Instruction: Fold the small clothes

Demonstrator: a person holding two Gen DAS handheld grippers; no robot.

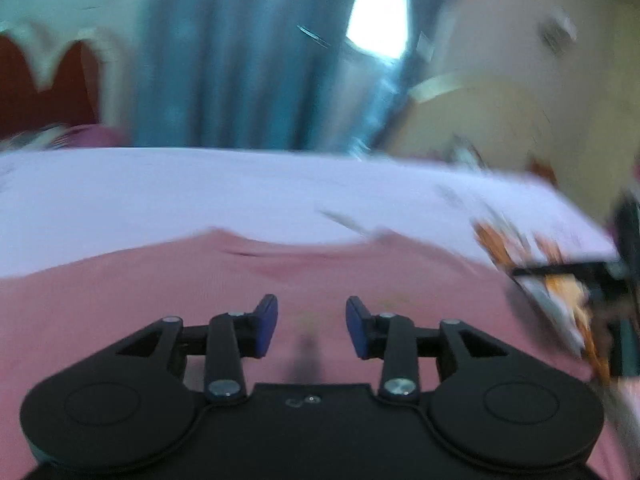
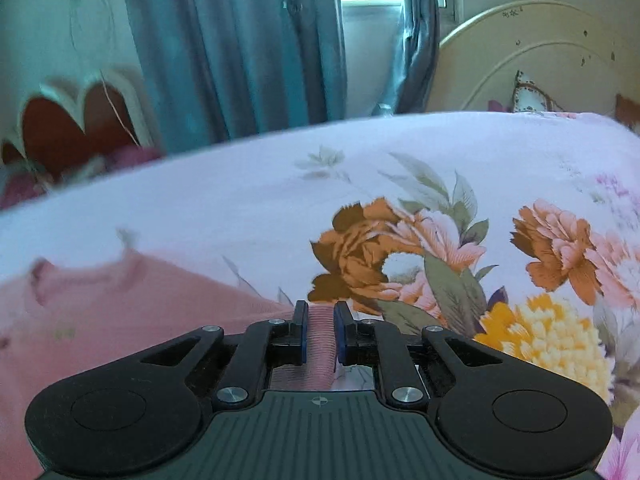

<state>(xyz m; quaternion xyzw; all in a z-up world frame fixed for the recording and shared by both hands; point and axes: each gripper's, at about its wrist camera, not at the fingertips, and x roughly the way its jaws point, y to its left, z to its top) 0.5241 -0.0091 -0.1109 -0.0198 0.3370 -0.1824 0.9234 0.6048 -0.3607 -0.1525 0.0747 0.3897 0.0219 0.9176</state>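
A soft pink knitted garment (image 1: 200, 300) is seen spread on a bed covered by a pale lilac sheet printed with orange and yellow flowers (image 2: 400, 160); in the left wrist view it fills the lower half of the frame, and in the right wrist view it lies at the lower left. The left gripper (image 1: 312, 326) is held over the pink cloth with its blue-padded jaws partly parted and nothing caught between them. The right gripper (image 2: 321, 330) is shown at the lower centre of its frame with the jaws drawn nearly together on a ribbed pink edge (image 2: 320, 344) of the garment, which is pinched between the pads. The left view is blurred, so finer creases cannot be made out. A fold is judged to be under way, with only one corner held. If the ribbed edge is pulled across by the right gripper alone, the free side could be dragged and bunched, leaving the fold skewed. The thin hold on the rib could also slip, since little cloth is taken between the pads.
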